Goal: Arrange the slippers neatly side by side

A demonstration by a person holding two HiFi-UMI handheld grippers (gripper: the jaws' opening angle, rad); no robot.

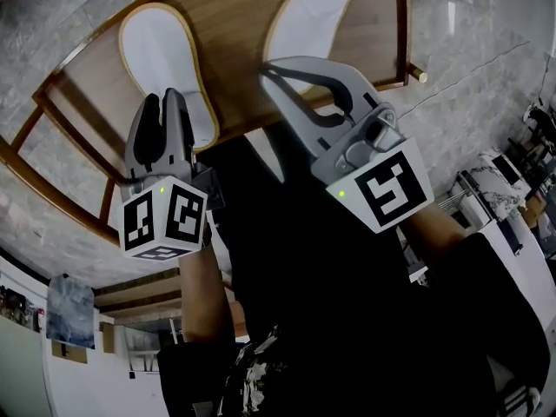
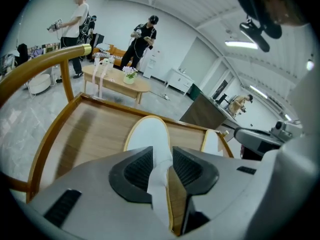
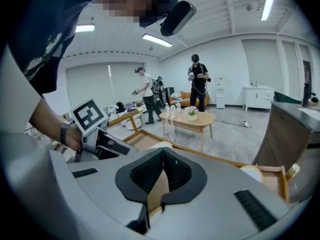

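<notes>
Two white flat slippers with tan edging lie on a brown wooden rack with a raised rail, which stands on a grey marble-tile floor.

Left white slipper: lies at an angle on the left part of the rack. In the left gripper view, this slipper runs straight away from the tool. Right white slipper: well apart from the left one, bare wood between them, the two not parallel. It also shows at the far right edge of the rack.

Left tool: at the near end of the left slipper. Jaws part-way apart, with a white strip of the slipper in the gap. It sits closer to the left pad, with wood showing on the right side.

Right tool: at the near edge of the right slipper. Jaws closed tip to tip, nothing seen between the pads, only wood visible below them.

Several people with similar rigs stand in the room behind.
</notes>
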